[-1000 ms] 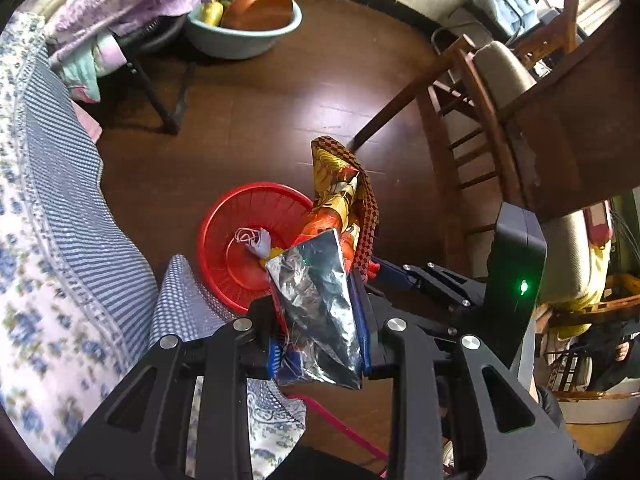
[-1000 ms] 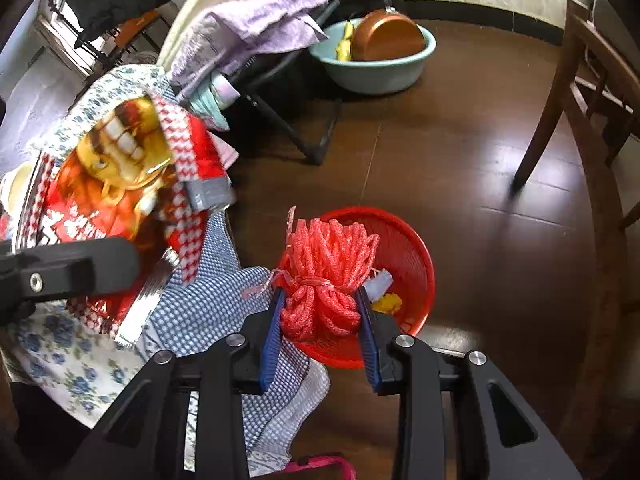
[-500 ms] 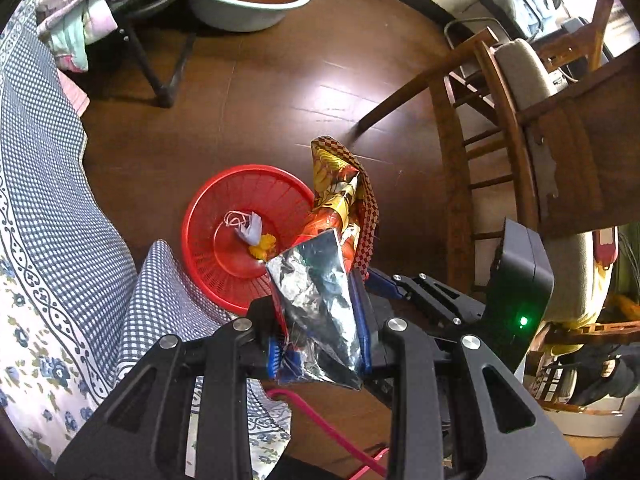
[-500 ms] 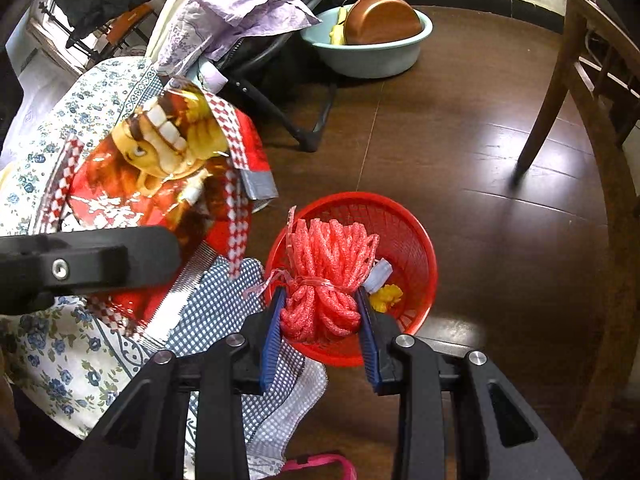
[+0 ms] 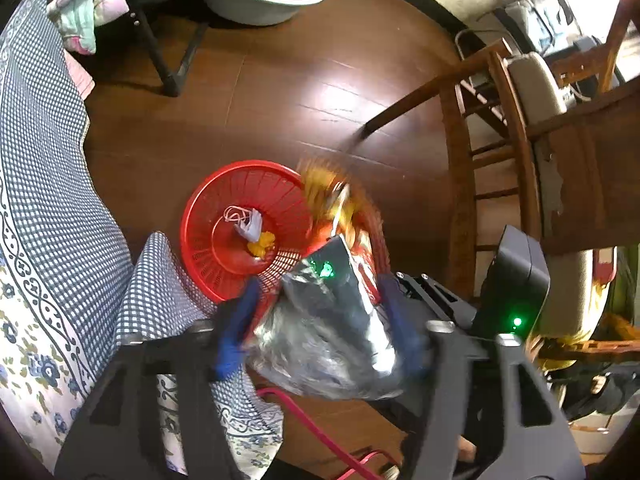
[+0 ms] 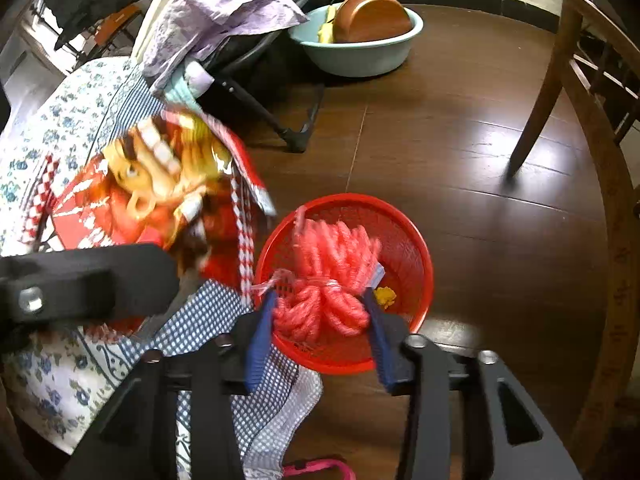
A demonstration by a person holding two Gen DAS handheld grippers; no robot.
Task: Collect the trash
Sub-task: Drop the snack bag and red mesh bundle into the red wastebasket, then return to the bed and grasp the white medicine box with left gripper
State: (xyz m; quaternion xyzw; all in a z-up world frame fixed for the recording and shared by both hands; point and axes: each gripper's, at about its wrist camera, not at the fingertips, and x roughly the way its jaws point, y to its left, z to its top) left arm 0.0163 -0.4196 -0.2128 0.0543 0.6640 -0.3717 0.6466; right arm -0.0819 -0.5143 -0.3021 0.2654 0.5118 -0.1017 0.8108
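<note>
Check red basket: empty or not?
Not empty. The red basket holds a yellow scrap and a white wad at its bottom.

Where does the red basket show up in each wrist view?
Left wrist: red basket sits left of centre on the floor, just beyond the left gripper.
Right wrist: basket at centre, its rim right of the pink netting.
Shared landmark: teal basin, top of both.

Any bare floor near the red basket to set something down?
Yes: bare wood floor between red basket, teal basin and chair leg. Crowded by the bedsheet, where the snack bag hangs.
</note>
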